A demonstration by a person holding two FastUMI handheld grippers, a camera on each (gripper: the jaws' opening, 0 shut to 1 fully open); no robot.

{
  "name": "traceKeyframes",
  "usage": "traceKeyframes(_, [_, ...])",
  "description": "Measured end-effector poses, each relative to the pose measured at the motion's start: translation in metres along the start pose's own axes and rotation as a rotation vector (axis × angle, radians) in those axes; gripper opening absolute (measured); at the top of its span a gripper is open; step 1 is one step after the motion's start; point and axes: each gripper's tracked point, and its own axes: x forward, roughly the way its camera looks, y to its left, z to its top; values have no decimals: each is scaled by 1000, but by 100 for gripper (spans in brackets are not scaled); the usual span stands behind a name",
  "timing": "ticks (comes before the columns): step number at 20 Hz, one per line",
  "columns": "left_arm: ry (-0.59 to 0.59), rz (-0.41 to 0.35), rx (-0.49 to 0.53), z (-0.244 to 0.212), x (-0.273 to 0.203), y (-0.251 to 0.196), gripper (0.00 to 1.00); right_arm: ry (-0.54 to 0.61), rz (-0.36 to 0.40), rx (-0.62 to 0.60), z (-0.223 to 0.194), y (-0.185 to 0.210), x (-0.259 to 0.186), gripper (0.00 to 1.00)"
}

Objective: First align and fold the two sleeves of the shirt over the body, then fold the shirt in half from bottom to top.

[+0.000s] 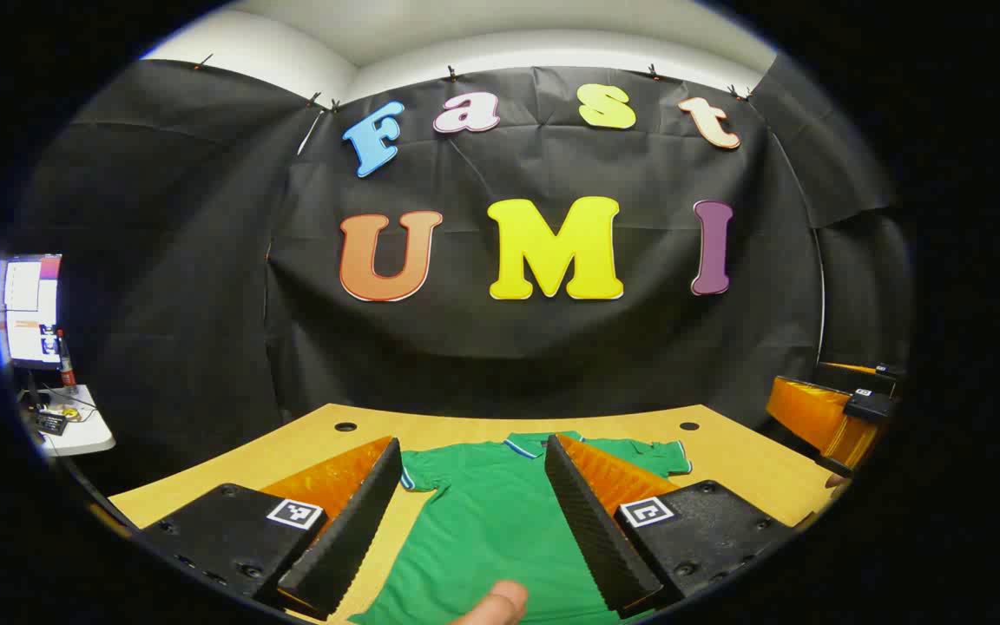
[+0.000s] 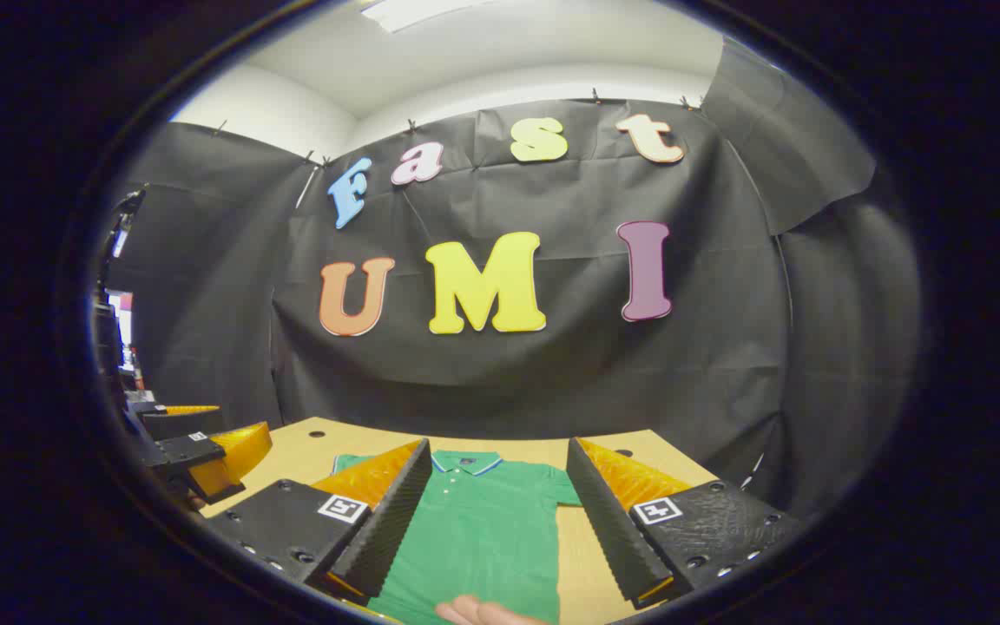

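The green shirt [image 1: 500, 529] lies flat, collar toward the booth wall, on the wooden desk [image 1: 292, 451], with both short sleeves spread out to the sides. So, judging by how it lies, no fold has been made: both sleeve folds and the bottom-to-top fold are all left to do. The left tool [image 1: 474, 521] hangs above the shirt's body with its fingers spread wide and nothing between them; the right tool [image 2: 491, 529] does the same over the shirt's right half, wide open and empty. A fingertip [image 1: 500, 603] shows at the bottom edge of the left gripper view. The desk has bare wood on either side of the shirt and a strip beyond the collar, so there looks to be room to reach each sleeve edge.
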Motion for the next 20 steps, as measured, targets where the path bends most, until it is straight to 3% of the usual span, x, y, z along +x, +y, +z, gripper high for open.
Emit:
traceKeyframes(4, [11,-66,-45,-1,0,-1,100,24,-34,-22,-7,4,5,95])
traceKeyframes(8, [1,-79,-89,4,-1,7,100,22,-65,-68,-9,-4,8,94])
traceKeyframes(12, [-14,-41,-66,8,3,18,100,24,-75,-85,-10,-13,8,96])
traceKeyframes(20, [22,-60,-66,-5,8,10,100,12,-65,-132,-10,-22,28,95])
